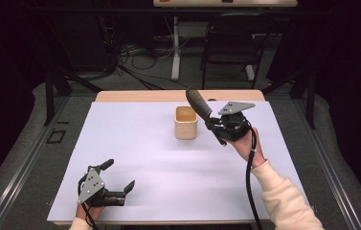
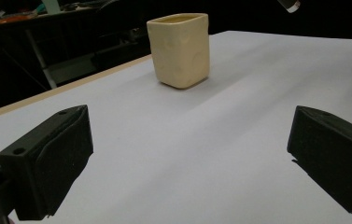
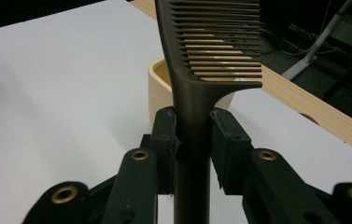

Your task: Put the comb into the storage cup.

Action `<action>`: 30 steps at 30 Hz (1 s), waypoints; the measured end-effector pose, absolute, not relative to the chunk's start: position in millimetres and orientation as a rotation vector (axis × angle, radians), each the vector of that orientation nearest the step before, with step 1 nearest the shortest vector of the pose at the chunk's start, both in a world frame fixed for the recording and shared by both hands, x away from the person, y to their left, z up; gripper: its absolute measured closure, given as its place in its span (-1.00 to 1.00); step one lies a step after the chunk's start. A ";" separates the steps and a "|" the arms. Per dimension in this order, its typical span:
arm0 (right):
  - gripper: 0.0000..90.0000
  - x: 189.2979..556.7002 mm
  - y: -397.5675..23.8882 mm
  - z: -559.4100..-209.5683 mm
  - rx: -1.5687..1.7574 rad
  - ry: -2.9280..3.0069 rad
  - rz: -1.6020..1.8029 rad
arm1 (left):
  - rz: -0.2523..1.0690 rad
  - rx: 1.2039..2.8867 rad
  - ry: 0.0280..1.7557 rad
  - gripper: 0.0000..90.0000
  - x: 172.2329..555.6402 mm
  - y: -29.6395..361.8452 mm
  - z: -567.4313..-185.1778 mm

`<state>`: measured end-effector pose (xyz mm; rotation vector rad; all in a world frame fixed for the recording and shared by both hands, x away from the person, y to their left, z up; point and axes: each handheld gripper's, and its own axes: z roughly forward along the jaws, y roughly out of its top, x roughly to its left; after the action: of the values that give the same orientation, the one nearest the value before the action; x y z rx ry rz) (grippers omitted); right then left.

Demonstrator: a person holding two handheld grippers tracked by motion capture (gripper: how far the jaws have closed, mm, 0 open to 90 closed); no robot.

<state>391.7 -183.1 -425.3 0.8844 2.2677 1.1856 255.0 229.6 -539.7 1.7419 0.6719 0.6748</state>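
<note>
A dark brown comb [image 3: 197, 70] is clamped by its handle between the jaws of my right gripper [image 3: 193, 140], teeth end raised. In the high view the comb [image 1: 198, 106] slants up and to the left from my right gripper [image 1: 216, 128], its toothed end over the right rim of a cream square cup [image 1: 186, 122]. The cup [image 2: 180, 49] stands upright on the white table cover [image 1: 144, 158]. Near the table's front left corner, my left gripper [image 1: 118, 176] rests low with its jaws wide apart and nothing between them.
The cup [image 3: 160, 88] sits just behind the held comb. A wooden table edge [image 1: 135, 96] runs along the far side of the cover. Beyond it stand a dark chair [image 1: 233, 45], a white desk leg [image 1: 175, 48] and floor cables.
</note>
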 end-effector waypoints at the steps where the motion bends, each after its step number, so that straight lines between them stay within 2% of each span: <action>1: 0.61 393.5 -181.0 -425.2 0.883 2.268 1.186 | 0.675 1.741 0.672 -0.99 255.0 229.6 -539.7; 30: 0.61 416.1 -167.6 -407.9 0.878 2.237 1.226 | 0.681 1.749 0.682 -0.99 255.0 229.3 -539.7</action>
<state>416.1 -167.6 -407.9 0.8784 2.2374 1.2255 255.0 229.3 -539.7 1.7485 0.6819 0.6806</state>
